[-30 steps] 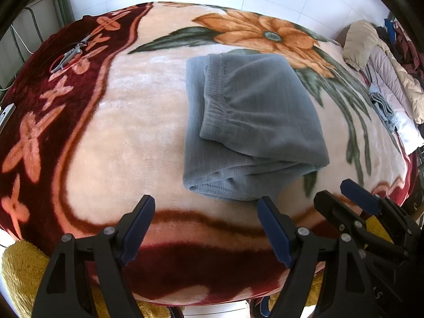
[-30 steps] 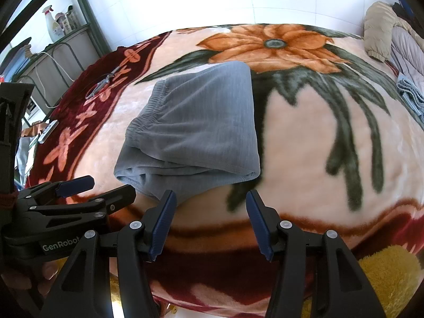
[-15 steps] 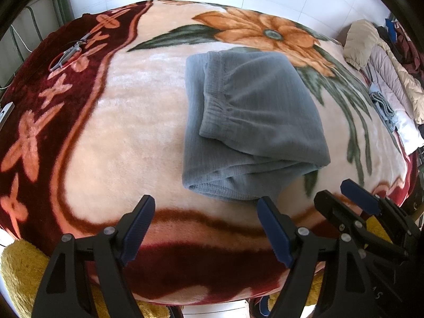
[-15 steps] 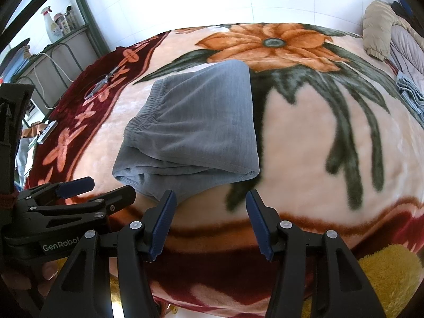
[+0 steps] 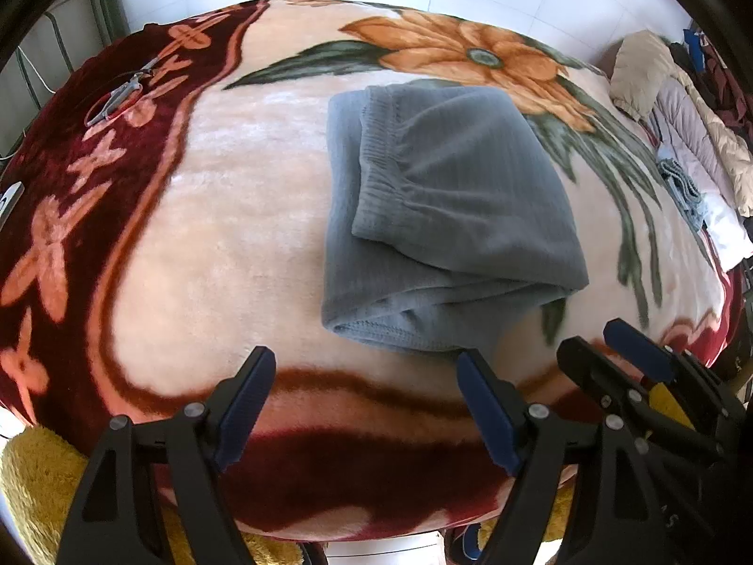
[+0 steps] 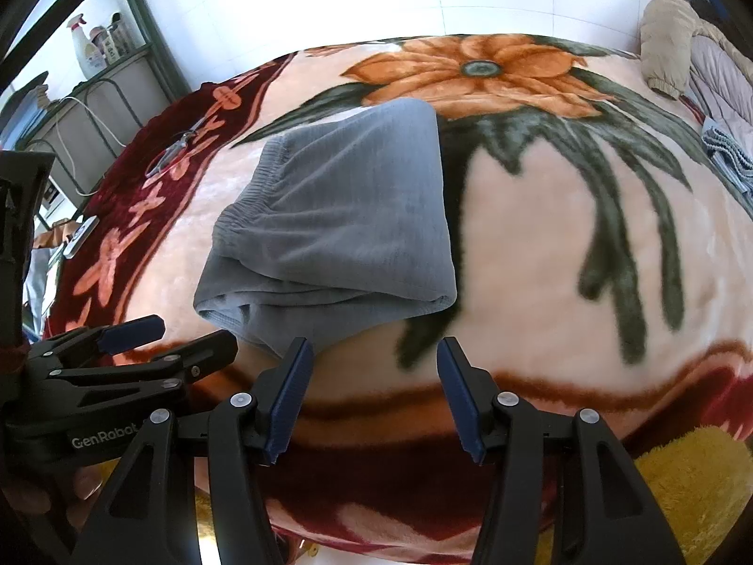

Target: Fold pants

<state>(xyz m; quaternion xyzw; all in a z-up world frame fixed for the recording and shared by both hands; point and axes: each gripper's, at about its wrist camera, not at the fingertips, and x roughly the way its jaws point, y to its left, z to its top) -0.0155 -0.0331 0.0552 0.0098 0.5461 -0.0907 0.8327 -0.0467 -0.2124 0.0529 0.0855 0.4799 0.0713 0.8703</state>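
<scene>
Both claws, left claw (image 5: 362, 400) and right claw (image 6: 372, 391), gape wide and empty just short of the folded pants (image 5: 442, 207).

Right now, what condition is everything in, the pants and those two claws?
Gray pants: folded into a compact stack, lying on the blanket, untouched.
Left claw: open, empty, short of the pants.
Right claw: open, empty, at the stack's near edge.
Floral blanket: spread flat.
</scene>
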